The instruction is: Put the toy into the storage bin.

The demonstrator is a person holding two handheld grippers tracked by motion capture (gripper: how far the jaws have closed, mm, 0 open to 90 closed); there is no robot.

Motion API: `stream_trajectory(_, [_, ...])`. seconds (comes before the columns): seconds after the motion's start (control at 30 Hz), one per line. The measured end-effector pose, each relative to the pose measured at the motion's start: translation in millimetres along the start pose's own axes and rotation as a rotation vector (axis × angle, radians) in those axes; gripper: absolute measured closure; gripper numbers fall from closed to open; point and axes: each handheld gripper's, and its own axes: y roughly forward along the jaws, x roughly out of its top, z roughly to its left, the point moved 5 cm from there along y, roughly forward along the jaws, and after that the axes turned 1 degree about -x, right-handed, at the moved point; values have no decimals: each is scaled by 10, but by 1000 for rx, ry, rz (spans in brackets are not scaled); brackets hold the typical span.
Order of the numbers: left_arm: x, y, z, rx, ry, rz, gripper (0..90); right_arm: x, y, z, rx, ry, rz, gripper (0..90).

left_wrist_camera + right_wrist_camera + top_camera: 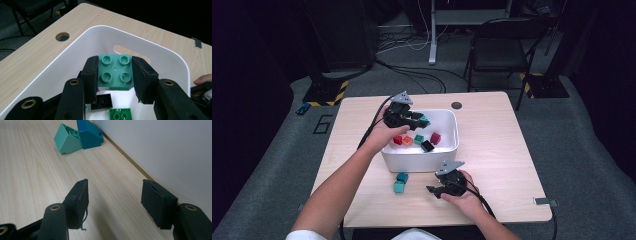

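Observation:
My left gripper (421,120) hangs over the white bin (447,150), shut on a green four-stud brick (115,71) held between its pads above the bin's inside. Below it in the bin lie a black brick (101,102) and a green brick (120,114). In the high view the bin also holds red (397,140), orange (407,141), teal (418,139), dark red (435,138) and black (427,146) bricks. My right gripper (432,190) rests low at the table in front of the bin, open, with nothing between its fingers (77,202). A light teal brick (67,140) and a blue brick (88,133) lie ahead of it beside the bin wall.
The wooden table (492,165) has a round cable hole (456,105) behind the bin and a small metal clip (545,201) at its right front edge. A folding chair (502,50) and cables stand on the floor beyond the table.

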Motion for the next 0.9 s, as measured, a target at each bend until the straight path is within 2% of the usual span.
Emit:
stream_trajectory(0.23, [-49,218,29,-2,14,38,584,0,8,4,-1,1,-1,384])
stream_trajectory(0.6, [-142,477,42,4,-3,109,582,0,8,8,2,0,-3,383])
stream_trajectory(0.7, [-160,501,47,5,-10,122,571,-1,6,5,2,1,-3,383])
stream_trajectory(0.77, [-163,498,49,8,-10,122,523,-3,5,3,2,0,-2,383])
stream_trajectory(0.9, [-146,414,50,15,-12,108,495,-4,4,2,1,0,-1,383])
